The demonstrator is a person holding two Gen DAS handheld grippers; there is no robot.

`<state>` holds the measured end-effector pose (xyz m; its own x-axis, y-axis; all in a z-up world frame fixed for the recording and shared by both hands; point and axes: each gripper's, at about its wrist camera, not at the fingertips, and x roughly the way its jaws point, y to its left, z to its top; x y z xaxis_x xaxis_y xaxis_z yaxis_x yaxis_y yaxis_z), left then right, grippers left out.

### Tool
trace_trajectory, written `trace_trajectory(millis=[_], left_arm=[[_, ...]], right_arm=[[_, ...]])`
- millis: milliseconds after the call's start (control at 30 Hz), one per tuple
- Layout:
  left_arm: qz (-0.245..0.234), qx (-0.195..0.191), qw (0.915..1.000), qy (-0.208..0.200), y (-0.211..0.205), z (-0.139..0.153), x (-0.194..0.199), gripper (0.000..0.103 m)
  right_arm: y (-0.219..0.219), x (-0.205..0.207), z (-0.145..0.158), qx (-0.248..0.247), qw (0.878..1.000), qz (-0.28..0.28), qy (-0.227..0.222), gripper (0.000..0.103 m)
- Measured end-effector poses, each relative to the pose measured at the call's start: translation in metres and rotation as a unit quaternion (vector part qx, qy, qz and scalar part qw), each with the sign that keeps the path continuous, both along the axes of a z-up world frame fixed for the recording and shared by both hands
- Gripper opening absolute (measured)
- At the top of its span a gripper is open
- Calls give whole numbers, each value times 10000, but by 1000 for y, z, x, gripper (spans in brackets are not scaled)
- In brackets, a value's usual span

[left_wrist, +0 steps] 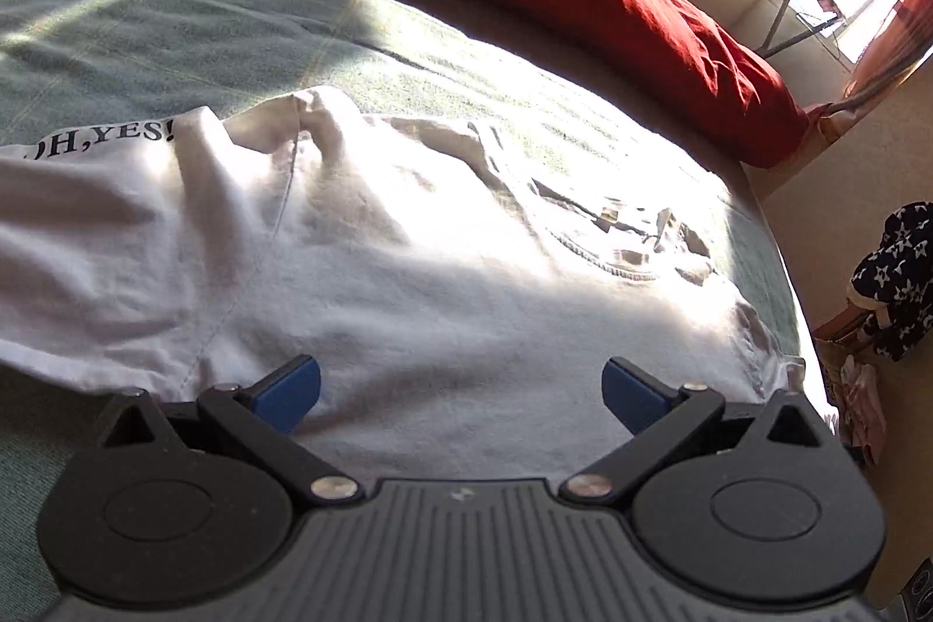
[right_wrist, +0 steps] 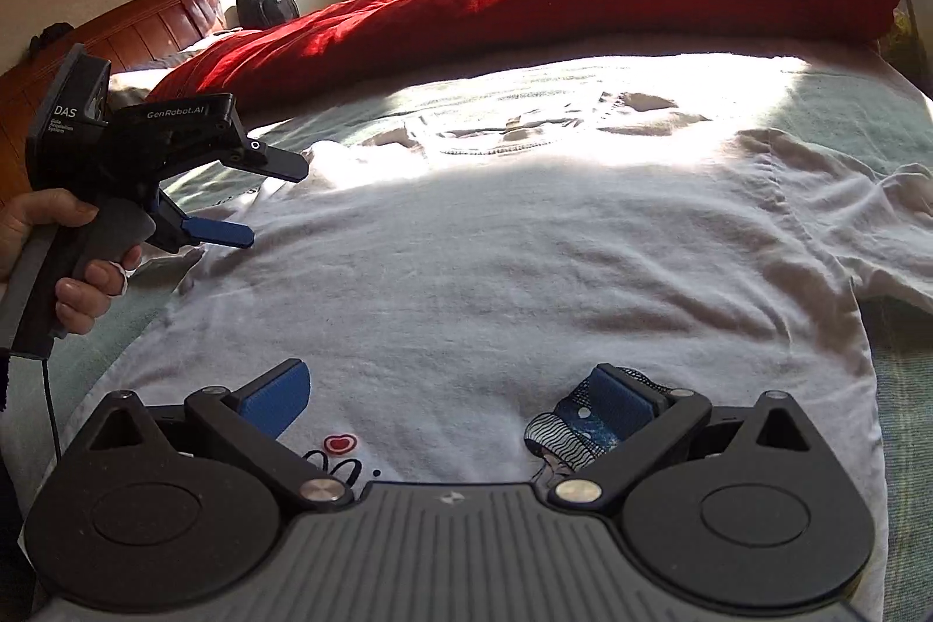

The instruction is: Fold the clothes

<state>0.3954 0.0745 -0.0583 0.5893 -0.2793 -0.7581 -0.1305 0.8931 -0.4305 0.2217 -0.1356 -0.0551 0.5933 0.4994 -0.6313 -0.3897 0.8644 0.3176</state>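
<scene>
both grippers, left gripper (right_wrist: 256,202) and right gripper (right_wrist: 452,403), hover spread wide, empty, over the white t-shirt (right_wrist: 495,260); I'd pinch edges evenly, keep it flat

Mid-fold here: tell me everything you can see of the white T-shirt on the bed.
The white T-shirt lies spread and wrinkled on the green bedsheet, soft cotton by its look, half in sun, half in shade. One sleeve juts out to the right in the right wrist view. Black "OH,YES!" lettering and a cartoon print with a small red heart show. Both the left gripper and right gripper hang open over it, gripping nothing.
</scene>
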Motion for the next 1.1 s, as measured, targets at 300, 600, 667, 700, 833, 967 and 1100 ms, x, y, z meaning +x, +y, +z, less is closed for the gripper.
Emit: trace_trajectory(millis=[300, 600, 667, 700, 833, 967, 1100], left_arm=[[729, 337, 9966, -167, 42, -12, 48, 102], [468, -77, 9971, -594, 24, 29, 44, 102], [177, -408, 9979, -475, 12, 22, 54, 102], [158, -424, 9982, -401, 10, 16, 60, 102], [428, -197, 9987, -185, 13, -12, 84, 102], [618, -169, 9968, -473, 27, -21, 103, 102], [731, 135, 9960, -488, 24, -18, 118, 102]], right_arm=[[-5, 3, -4, -163, 9997, -177, -52, 103], [-11, 3, -3, -10, 9996, -266, -78, 103], [-10, 3, -5, -32, 9996, -265, -45, 103], [-9, 4, -6, -43, 9996, -264, -29, 103], [-6, 5, -8, -138, 9996, -247, -49, 103], [-5, 5, -10, -215, 9995, -228, -92, 103], [-3, 5, -12, -330, 9991, -210, -142, 103]])
